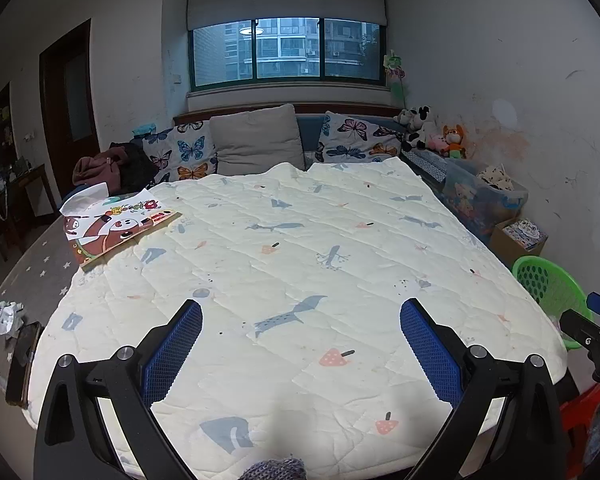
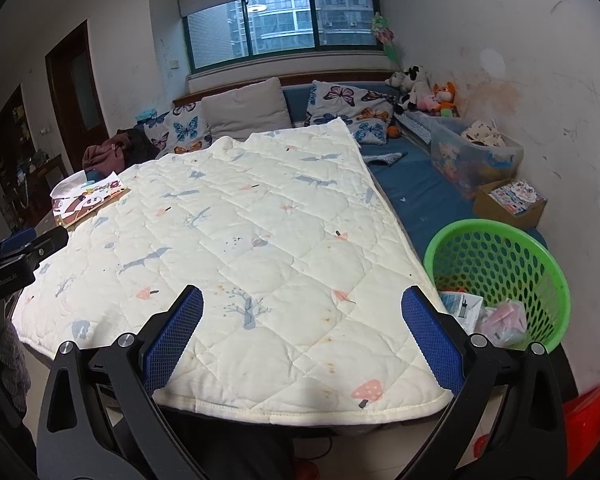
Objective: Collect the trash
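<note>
A green perforated basket [image 2: 500, 276] stands on the blue mat to the right of the quilted cream cover [image 2: 240, 240]; it holds a white carton and pink wrappers [image 2: 496, 320]. Its rim also shows at the right edge of the left wrist view as the basket [image 1: 552, 288]. A crumpled white wad of paper [image 1: 6, 316] lies on the grey star rug at the far left. My left gripper [image 1: 300, 344] hovers open over the cover's near part, nothing between its blue pads. My right gripper [image 2: 302, 336] is open too, above the cover's near edge, left of the basket.
A picture book [image 1: 116, 228] and white paper lie at the cover's left edge. A dark phone [image 1: 22, 364] rests on the rug near the wad. Butterfly cushions [image 1: 188, 152], a grey pillow, plush toys [image 1: 432, 132], a clear storage bin [image 2: 476, 152] and a cardboard box [image 2: 512, 200] line the back and right. A red stool [image 2: 588, 424] sits at the lower right.
</note>
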